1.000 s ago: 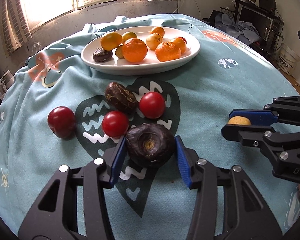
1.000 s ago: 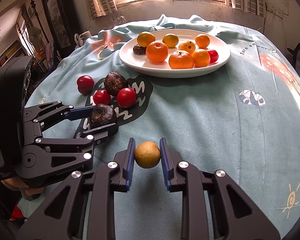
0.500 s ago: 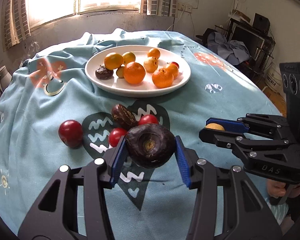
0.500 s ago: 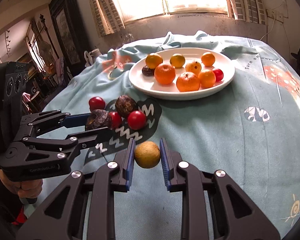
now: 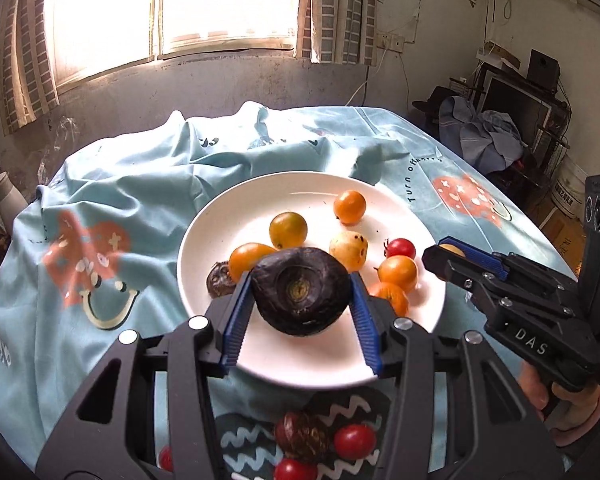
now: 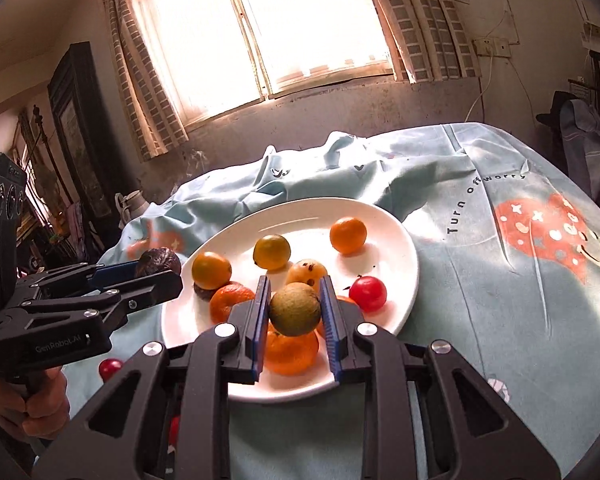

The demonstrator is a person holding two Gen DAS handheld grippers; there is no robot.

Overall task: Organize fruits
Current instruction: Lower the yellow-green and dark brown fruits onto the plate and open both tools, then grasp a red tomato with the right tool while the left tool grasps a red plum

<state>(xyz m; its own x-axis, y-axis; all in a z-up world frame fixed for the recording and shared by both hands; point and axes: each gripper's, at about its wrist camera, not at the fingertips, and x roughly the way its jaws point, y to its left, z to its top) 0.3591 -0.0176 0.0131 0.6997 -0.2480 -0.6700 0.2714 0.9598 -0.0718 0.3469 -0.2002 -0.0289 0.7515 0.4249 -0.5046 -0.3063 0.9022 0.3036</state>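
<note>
My left gripper (image 5: 300, 308) is shut on a dark wrinkled fruit (image 5: 300, 290) and holds it above the near part of the white plate (image 5: 220, 216). My right gripper (image 6: 295, 310) is shut on a small yellow-green fruit (image 6: 295, 309) and holds it above the near part of the same plate (image 6: 400, 248). The plate holds several oranges, a yellow fruit, a red tomato (image 6: 367, 293) and a small dark fruit (image 5: 219, 280). The left gripper also shows in the right wrist view (image 6: 156, 270), at the plate's left rim. The right gripper shows in the left wrist view (image 5: 452, 258), at its right rim.
A dark fruit (image 5: 302, 436) and red tomatoes (image 5: 354, 441) lie on the light blue tablecloth (image 5: 100, 184) in front of the plate. Another tomato (image 6: 110, 368) lies left of it. The cloth is bunched up behind the plate. A wall with a window stands beyond the table.
Both grippers have risen from the cloth and moved forward over the plate, each still holding its fruit. The loose tomatoes and dark fruit now lie behind and below the left gripper's fingers.
</note>
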